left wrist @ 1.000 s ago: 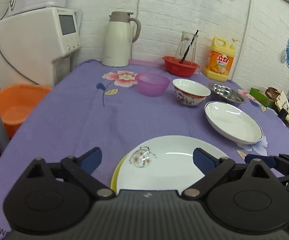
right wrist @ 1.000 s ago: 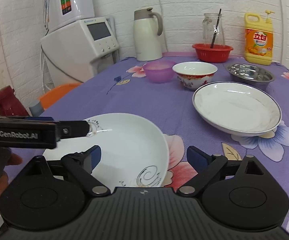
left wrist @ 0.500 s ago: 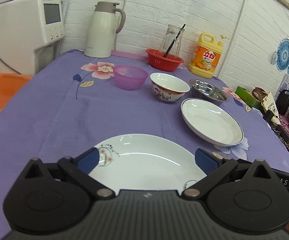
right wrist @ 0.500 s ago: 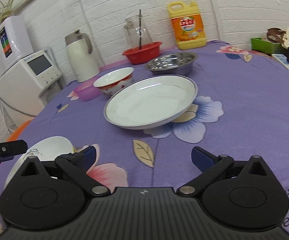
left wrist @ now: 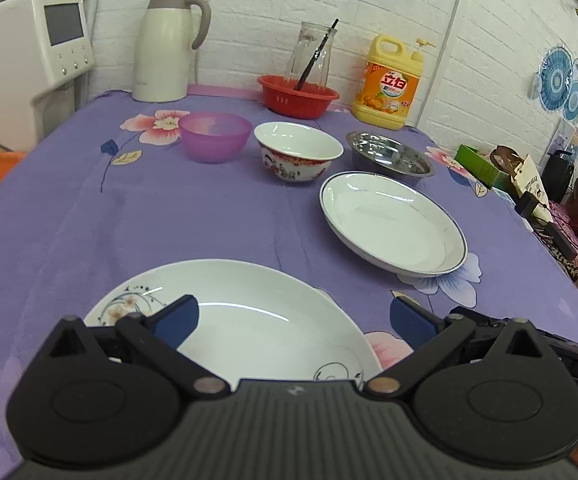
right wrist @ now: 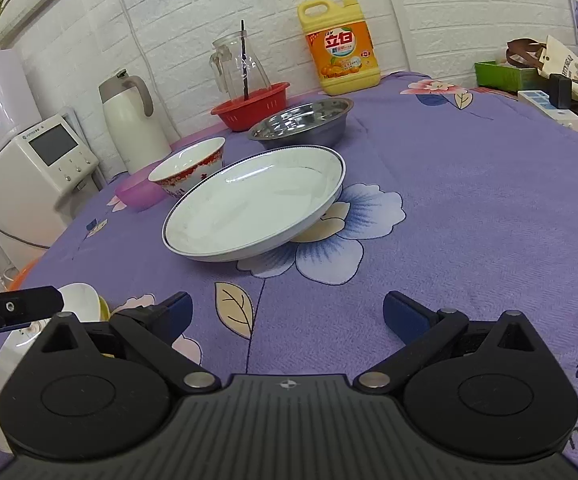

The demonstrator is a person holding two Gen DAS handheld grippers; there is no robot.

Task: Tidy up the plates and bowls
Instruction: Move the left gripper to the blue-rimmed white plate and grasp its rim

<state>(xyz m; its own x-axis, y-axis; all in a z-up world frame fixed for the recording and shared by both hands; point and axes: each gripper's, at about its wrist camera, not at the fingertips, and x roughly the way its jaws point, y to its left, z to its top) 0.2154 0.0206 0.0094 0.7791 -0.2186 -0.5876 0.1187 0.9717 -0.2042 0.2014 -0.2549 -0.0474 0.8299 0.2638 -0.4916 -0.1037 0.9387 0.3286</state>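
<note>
A white plate with a flower pattern (left wrist: 257, 320) lies on the purple tablecloth right under my open, empty left gripper (left wrist: 295, 318); it shows at the left edge of the right wrist view (right wrist: 77, 300), with a yellow rim under it. A blue-rimmed white plate (left wrist: 393, 222) (right wrist: 257, 204) lies to the right of the middle. Behind it stand a red-patterned white bowl (left wrist: 297, 152) (right wrist: 189, 166), a purple bowl (left wrist: 215, 136) (right wrist: 137, 194) and a steel bowl (left wrist: 389, 158) (right wrist: 301, 122). My right gripper (right wrist: 287, 316) is open and empty above bare cloth.
At the back stand a red basket (left wrist: 297, 96) with a glass jug (left wrist: 311, 58), a yellow detergent bottle (left wrist: 391, 84), a white thermos (left wrist: 167, 46) and a white appliance (left wrist: 25, 60). Boxes and bags (left wrist: 509, 176) crowd the right edge.
My left gripper has swung right, its fingers now over the flowered plate. My right gripper has swung right, away from that plate, and now faces the blue-rimmed plate.
</note>
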